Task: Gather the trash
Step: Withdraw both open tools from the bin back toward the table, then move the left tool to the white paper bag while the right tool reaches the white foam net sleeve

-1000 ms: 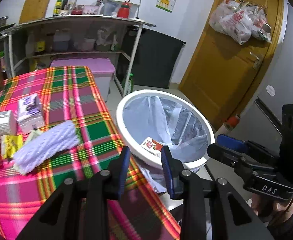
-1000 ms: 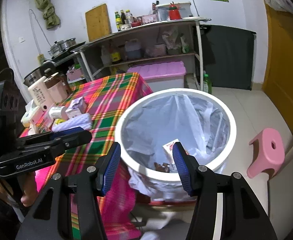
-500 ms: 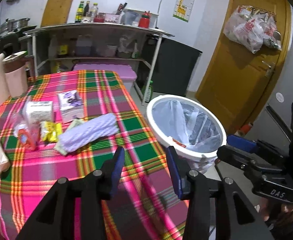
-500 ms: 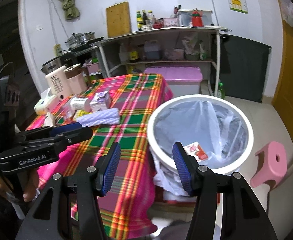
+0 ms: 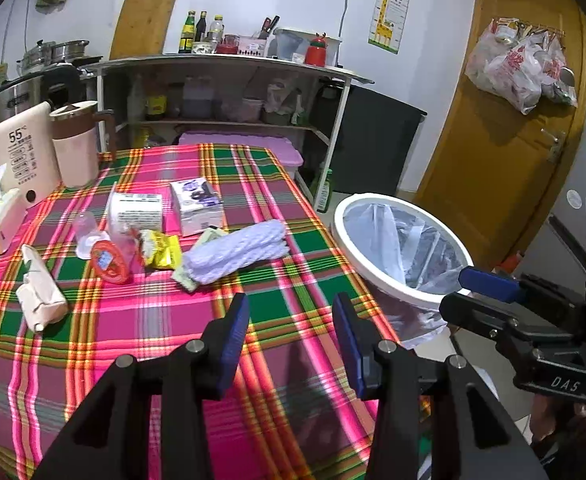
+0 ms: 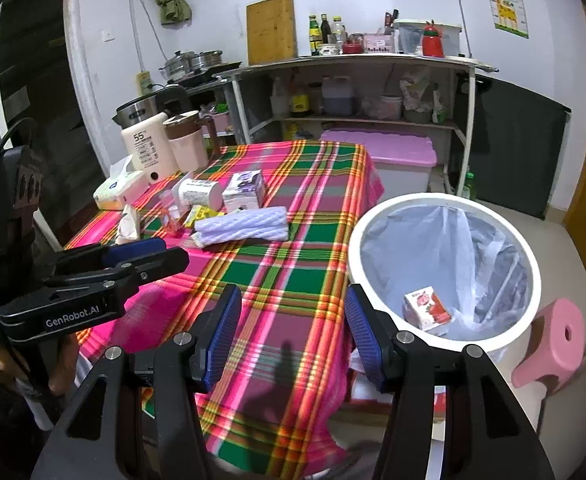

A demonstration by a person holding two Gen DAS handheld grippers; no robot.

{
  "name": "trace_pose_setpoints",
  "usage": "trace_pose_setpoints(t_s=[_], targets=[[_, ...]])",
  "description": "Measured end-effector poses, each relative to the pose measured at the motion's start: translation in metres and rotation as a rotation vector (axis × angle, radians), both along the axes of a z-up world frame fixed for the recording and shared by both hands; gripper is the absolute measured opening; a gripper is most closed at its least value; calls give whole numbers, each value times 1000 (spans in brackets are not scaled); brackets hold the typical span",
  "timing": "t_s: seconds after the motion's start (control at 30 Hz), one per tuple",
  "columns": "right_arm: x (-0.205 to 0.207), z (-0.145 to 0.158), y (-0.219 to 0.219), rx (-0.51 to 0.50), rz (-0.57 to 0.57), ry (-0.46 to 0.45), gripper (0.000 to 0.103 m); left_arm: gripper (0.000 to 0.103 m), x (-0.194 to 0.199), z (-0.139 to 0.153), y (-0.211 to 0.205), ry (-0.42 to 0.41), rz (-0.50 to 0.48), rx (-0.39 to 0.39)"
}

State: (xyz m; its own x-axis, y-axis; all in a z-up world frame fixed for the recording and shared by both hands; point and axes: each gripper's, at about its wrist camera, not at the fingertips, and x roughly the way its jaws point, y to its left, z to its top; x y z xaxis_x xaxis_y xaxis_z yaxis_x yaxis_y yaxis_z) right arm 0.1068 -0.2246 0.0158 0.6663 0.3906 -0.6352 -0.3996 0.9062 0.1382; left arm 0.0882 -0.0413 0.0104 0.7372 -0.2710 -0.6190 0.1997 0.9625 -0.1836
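The left gripper point(image 6: 133, 254) carries "GenRobot.AI" in white on its black body, and the right gripper point(image 5: 489, 280) shows "DAS"; a cream box point(image 5: 23, 152) at the table's far left corner is printed with a large "55", its smaller lines too fine to read. On the plaid cloth point(image 5: 293, 300) the trash lies in a loose cluster: a lilac foam net point(image 5: 237, 250) lying flat, a yellow wrapper point(image 5: 161, 250) touching its left end, a red-lidded cup point(image 5: 109, 262) on its side, a crumpled paper pack point(image 5: 39, 296), a white carton point(image 5: 135, 210) and a purple-printed box point(image 5: 197, 202) whose lettering is blurred. Beside the table's right edge stands a white bin point(image 6: 445, 200) lined with a clear bag; in it lies a small carton point(image 6: 427, 306) with a red fruit picture, its text illegible. Both grippers hover over the cloth with jaws spread and nothing between them, the right wider than the left. A poster point(image 5: 391, 4) with a giraffe hangs on the wall, its letters unreadable. The hands holding the grippers are mostly cut off at the frame edges, and the bin's base is hidden behind the table.
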Motion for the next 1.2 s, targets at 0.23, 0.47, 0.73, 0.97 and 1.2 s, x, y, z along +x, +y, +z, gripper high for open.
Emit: trace_pose_setpoints(t_s=[0.23,0.47,0.73,0.97,1.2], targets=[[5,-11,12,16,29,45,55,45,-6,-8,20,16,52,-3],[17,-18,26,29,51,74,55,45,-7,-13,44,23,119,-4],[36,-23,38,60,45,120,55,45,-4,-18,78,38,217,-2],[52,-28,51,72,46,156,55,45,-1,-22,117,47,336,-6],[68,-31,73,77,62,177,55,48,6,-30,151,64,437,-21]])
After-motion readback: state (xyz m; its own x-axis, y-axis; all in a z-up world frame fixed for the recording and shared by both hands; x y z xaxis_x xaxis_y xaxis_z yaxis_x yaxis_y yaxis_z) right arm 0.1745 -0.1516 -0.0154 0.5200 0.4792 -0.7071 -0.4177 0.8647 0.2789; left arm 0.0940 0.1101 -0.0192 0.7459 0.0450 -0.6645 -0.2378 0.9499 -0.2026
